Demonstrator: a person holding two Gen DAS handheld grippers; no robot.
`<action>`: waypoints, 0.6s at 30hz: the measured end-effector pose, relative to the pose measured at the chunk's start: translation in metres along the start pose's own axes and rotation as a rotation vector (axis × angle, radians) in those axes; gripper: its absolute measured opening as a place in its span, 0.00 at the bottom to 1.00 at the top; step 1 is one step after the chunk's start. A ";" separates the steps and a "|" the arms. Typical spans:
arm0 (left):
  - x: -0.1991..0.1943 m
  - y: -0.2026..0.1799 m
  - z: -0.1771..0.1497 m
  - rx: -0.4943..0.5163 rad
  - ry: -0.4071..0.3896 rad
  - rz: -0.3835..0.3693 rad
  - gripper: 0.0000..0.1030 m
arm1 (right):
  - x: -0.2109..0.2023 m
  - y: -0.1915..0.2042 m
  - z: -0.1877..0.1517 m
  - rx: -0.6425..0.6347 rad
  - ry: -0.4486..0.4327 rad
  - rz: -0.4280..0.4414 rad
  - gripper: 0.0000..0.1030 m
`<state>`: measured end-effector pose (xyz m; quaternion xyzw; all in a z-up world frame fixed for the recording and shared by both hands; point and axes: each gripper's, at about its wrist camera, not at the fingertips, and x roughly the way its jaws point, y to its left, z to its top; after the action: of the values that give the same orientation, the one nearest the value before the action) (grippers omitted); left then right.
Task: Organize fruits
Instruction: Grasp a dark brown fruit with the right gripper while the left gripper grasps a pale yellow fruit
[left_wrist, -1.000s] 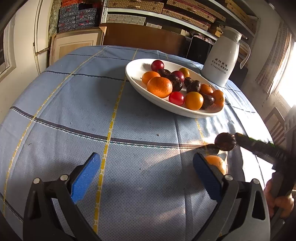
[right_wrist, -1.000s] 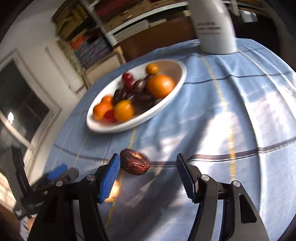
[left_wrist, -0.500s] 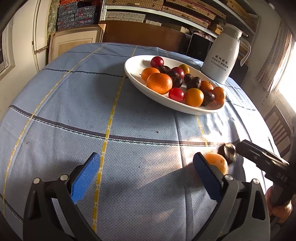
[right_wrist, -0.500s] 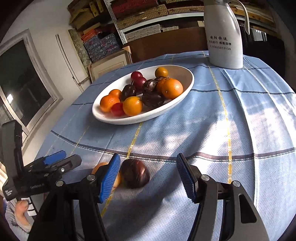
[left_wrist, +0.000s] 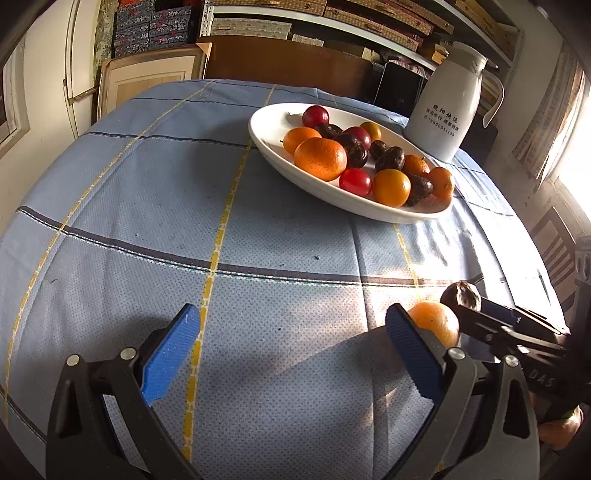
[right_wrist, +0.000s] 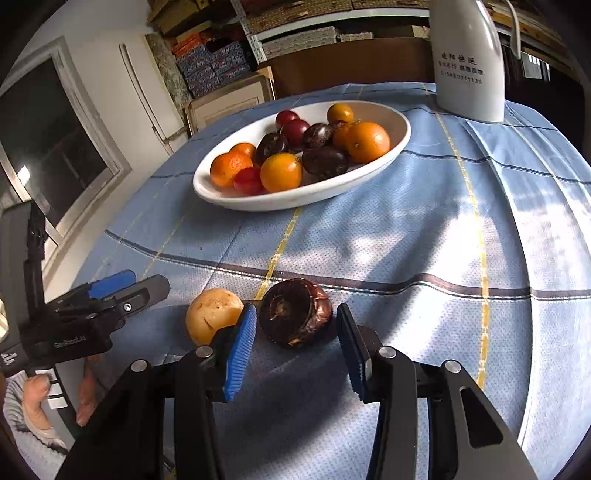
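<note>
A white oval bowl (left_wrist: 266, 129) (right_wrist: 400, 136) on the blue checked tablecloth holds several oranges, red plums and dark fruits. A dark brown round fruit (right_wrist: 295, 312) (left_wrist: 461, 297) lies on the cloth between the fingers of my right gripper (right_wrist: 293, 339); the jaws have narrowed around it, and the left pad looks close to or touching it. A pale orange (right_wrist: 213, 319) (left_wrist: 436, 326) lies just left of it, beside the left finger. My left gripper (left_wrist: 291, 354) is wide open and empty above the cloth; the orange sits behind its right finger.
A white thermos jug (left_wrist: 448, 118) (right_wrist: 467, 59) stands behind the bowl. Shelves, boxes and a wooden chair back are beyond the table. The table's edge curves close on the right in the left wrist view.
The right gripper came down to the cloth with the dark fruit beside the orange, and its jaws have narrowed around the fruit. The left gripper stayed open and nearly still.
</note>
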<state>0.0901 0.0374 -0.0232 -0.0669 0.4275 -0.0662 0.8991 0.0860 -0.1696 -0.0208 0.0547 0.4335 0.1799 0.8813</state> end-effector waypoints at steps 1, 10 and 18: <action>0.000 0.000 0.000 0.002 0.001 -0.001 0.95 | 0.001 0.002 0.001 -0.007 -0.001 -0.008 0.42; -0.014 -0.038 -0.006 0.171 -0.076 -0.017 0.95 | -0.014 -0.022 0.003 0.067 -0.077 -0.009 0.40; 0.000 -0.094 -0.016 0.384 -0.052 0.025 0.95 | -0.016 -0.038 0.003 0.137 -0.078 0.004 0.40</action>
<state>0.0718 -0.0561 -0.0164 0.1093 0.3844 -0.1336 0.9069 0.0901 -0.2104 -0.0164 0.1229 0.4100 0.1493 0.8913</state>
